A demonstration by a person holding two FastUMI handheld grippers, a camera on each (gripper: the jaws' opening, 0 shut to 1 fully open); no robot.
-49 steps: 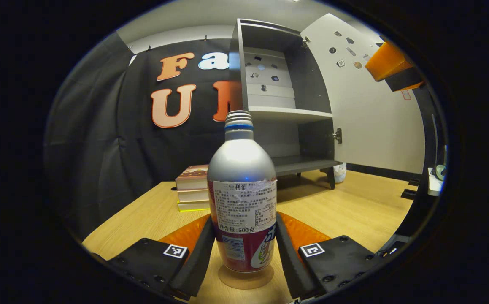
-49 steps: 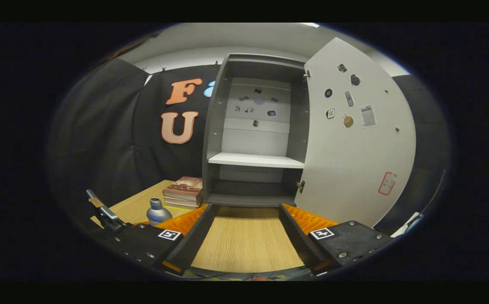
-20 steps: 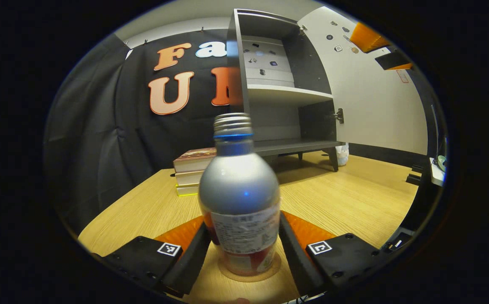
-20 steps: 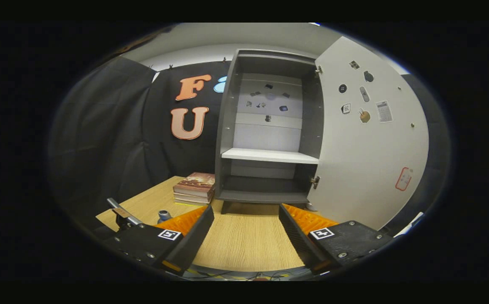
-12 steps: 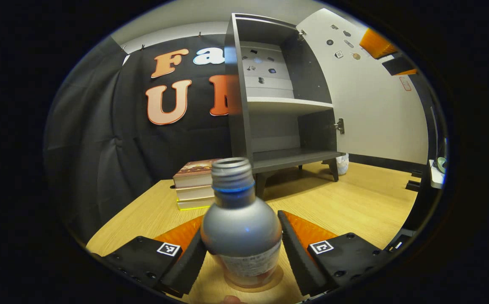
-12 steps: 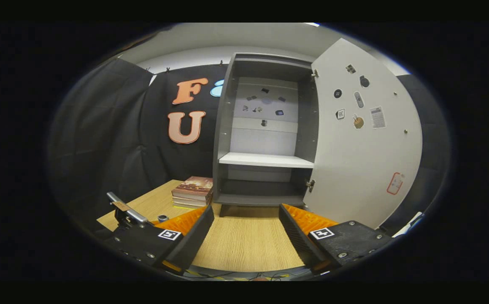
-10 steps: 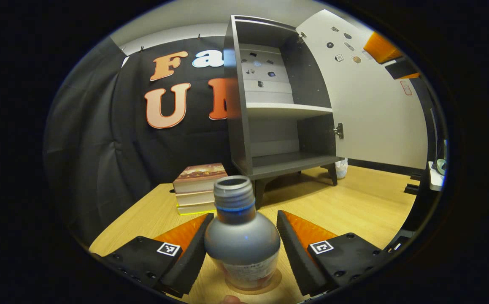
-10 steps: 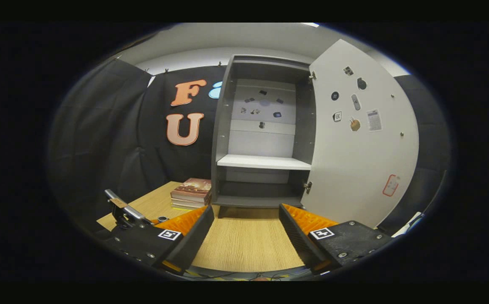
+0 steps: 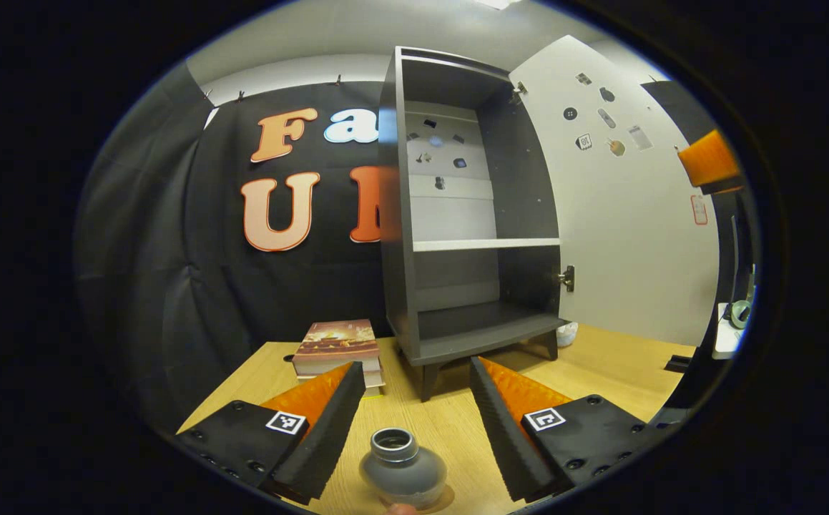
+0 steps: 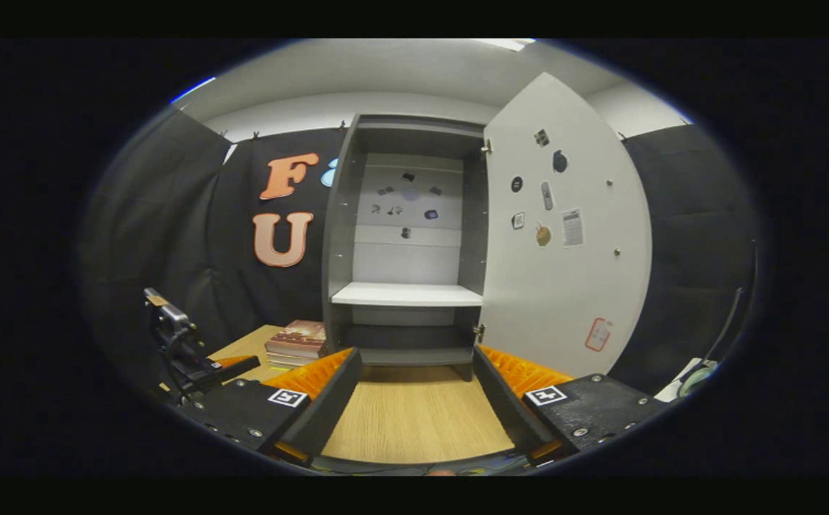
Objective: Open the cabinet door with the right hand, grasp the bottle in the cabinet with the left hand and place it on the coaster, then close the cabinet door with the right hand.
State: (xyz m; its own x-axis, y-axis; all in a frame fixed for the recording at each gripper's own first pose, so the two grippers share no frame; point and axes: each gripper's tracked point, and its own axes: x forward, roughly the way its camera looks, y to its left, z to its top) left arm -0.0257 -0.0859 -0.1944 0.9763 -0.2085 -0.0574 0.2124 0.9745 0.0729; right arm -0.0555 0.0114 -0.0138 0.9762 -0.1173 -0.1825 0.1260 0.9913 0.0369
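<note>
The silver bottle [image 9: 403, 468] stands upright on the round coaster [image 9: 445, 496], seen from above at the bottom of the left gripper view. My left gripper [image 9: 414, 366] is open above and beyond the bottle, not touching it. The grey cabinet [image 9: 457, 214] stands on the table with its white door [image 9: 621, 229] swung wide to the right and its shelves bare. My right gripper [image 10: 418, 355] is open and holds nothing, facing the cabinet [image 10: 407, 243] from a distance, left of the door [image 10: 564, 243]. Part of the right gripper [image 9: 707, 159] shows against the door's right side.
A stack of books [image 9: 339, 347] lies on the wooden table [image 9: 600, 365] left of the cabinet, also seen as books [image 10: 296, 340]. The left gripper's body [image 10: 178, 350] rises at the lower left of the right gripper view. Black cloth hangs behind and to the left.
My left gripper has let go of the bottle and risen, leaving it standing on the coaster below. My right gripper has shifted, so the cabinet now sits further left in its view.
</note>
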